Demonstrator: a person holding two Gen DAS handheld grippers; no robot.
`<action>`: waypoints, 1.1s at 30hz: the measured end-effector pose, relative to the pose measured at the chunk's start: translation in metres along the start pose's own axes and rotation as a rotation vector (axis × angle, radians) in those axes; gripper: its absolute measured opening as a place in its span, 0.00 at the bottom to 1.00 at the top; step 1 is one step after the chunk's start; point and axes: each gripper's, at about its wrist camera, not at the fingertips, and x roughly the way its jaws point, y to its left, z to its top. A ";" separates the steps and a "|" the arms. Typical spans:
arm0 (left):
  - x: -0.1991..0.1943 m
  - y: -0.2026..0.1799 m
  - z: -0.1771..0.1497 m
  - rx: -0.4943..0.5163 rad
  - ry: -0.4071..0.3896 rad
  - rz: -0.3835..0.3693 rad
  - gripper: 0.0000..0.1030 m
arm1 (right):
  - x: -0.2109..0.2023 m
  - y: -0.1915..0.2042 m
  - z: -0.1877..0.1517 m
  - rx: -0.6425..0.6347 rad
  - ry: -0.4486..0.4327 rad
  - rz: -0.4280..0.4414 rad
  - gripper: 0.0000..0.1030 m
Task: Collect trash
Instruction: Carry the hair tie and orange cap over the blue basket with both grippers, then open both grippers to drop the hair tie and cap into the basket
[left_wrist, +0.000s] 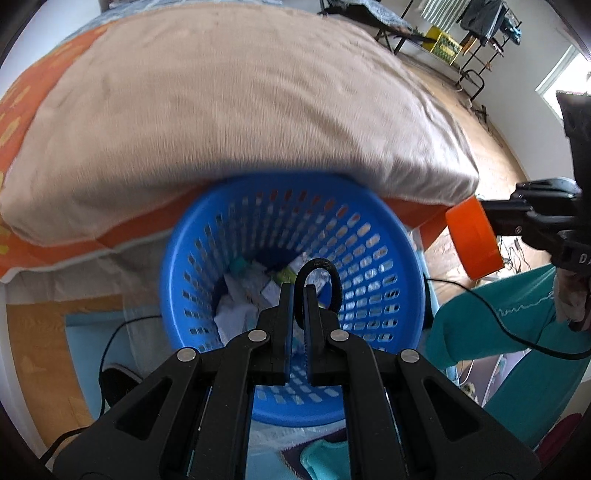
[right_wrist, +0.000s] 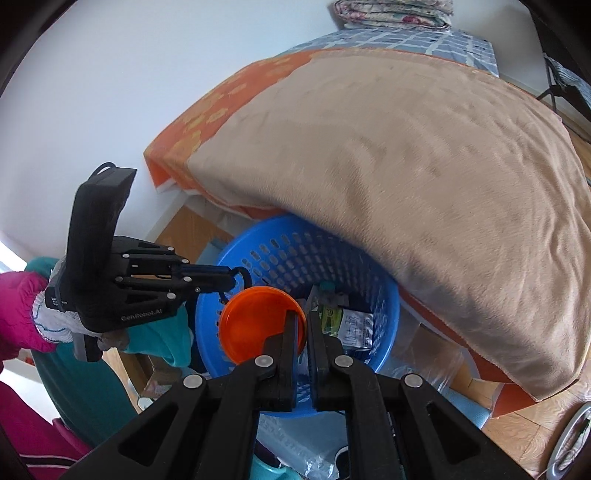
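Note:
A blue perforated basket (left_wrist: 207, 236) stands on the floor against the bed, with paper and wrappers (left_wrist: 255, 291) in its bottom; it also shows in the right wrist view (right_wrist: 384, 306). My left gripper (left_wrist: 299, 295) is shut on a black ring-shaped loop (left_wrist: 332, 273) and holds it over the basket's mouth; the gripper also shows in the right wrist view (right_wrist: 225, 280). My right gripper (right_wrist: 303, 321) is shut on the rim of an orange round lid (right_wrist: 255, 325) above the basket's near edge. In the left wrist view the lid (left_wrist: 472, 240) is at the basket's right side.
A bed with a tan blanket (left_wrist: 236, 103) over an orange sheet (left_wrist: 22, 103) overhangs the basket's far side. Teal cloth (left_wrist: 480, 325) lies to the right. A clothes rack (left_wrist: 476, 40) stands far back on the wooden floor (left_wrist: 37, 362). Clear plastic (right_wrist: 295, 443) lies below the basket.

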 end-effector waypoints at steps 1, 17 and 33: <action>0.002 0.000 -0.002 -0.002 0.009 0.001 0.02 | 0.003 0.001 0.000 -0.004 0.009 -0.002 0.02; 0.018 0.010 -0.010 -0.061 0.052 0.006 0.02 | 0.038 0.007 -0.008 -0.009 0.095 -0.076 0.07; 0.013 0.019 -0.004 -0.113 0.034 0.025 0.31 | 0.033 0.010 -0.007 -0.023 0.073 -0.114 0.42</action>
